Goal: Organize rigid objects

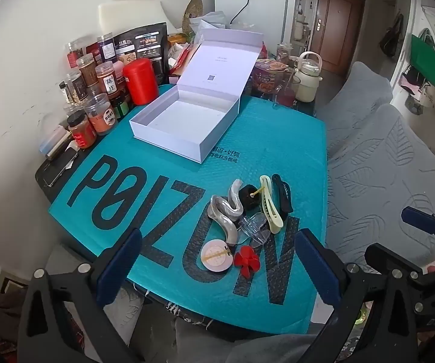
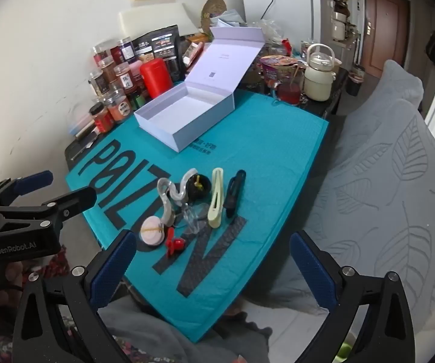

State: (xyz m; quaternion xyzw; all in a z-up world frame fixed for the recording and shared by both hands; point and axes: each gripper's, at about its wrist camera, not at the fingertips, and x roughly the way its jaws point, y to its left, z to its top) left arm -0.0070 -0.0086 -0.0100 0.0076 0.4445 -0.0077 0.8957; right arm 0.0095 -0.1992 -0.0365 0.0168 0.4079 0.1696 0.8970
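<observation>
The left gripper and the right gripper hung over the near edge of the teal mat, each with fingers spread wide and empty. Just beyond them, on the mat's near half, lay a cluster: a red flower clip, a round pink compact, a pearly wavy clip, a clear clip, a cream clip and a black clip. Farther back on the mat sat the open white box, empty. Spice jars crowded the tabletop left of the mat.
</observation>
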